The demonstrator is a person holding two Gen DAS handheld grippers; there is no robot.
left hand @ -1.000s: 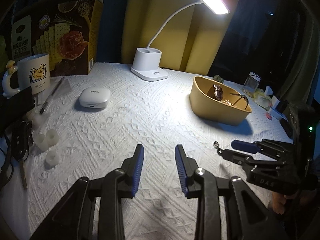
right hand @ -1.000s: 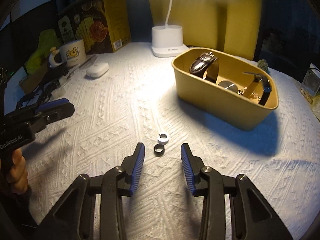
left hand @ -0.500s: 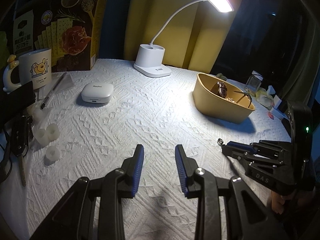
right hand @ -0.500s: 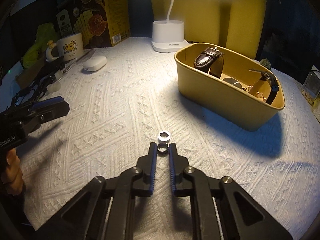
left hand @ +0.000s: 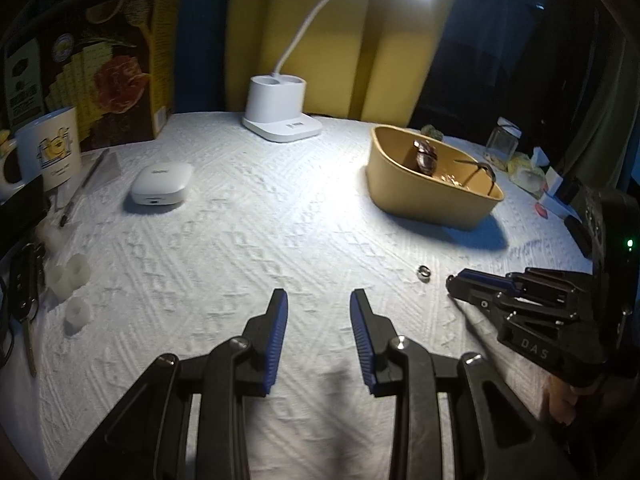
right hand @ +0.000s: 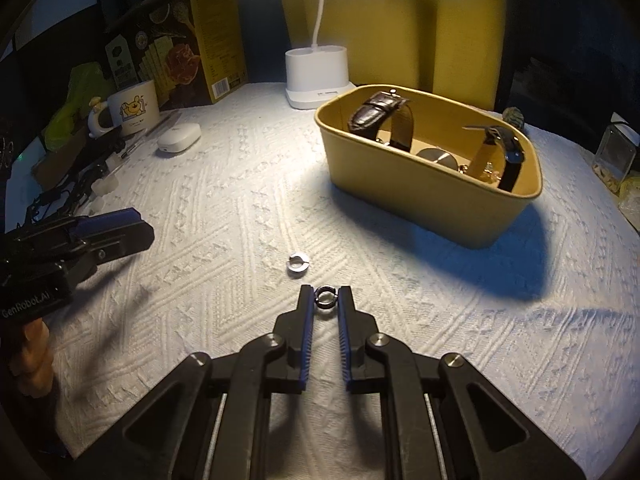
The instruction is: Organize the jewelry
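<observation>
My right gripper [right hand: 325,295] is shut on a dark ring [right hand: 325,298], pinched between its fingertips just above the white cloth. A silver ring [right hand: 298,263] lies on the cloth a little ahead and to the left of it; it also shows in the left wrist view [left hand: 424,272]. A yellow tub [right hand: 416,196] at the right holds a brown-strap watch [right hand: 378,113], a black-strap watch [right hand: 510,152] and small gold pieces. My left gripper [left hand: 319,304] is open and empty over the cloth; the right gripper [left hand: 454,282] shows at its right.
A white lamp base [left hand: 280,114] stands at the back. A cracker box [left hand: 96,76], a mug [left hand: 48,152], a white earbud case [left hand: 162,180], a pen and small white caps [left hand: 74,276] sit at the left. A glass jar [right hand: 614,156] stands far right.
My right gripper has closed from open onto the dark ring and lifted slightly. The left gripper has drifted, staying open.
</observation>
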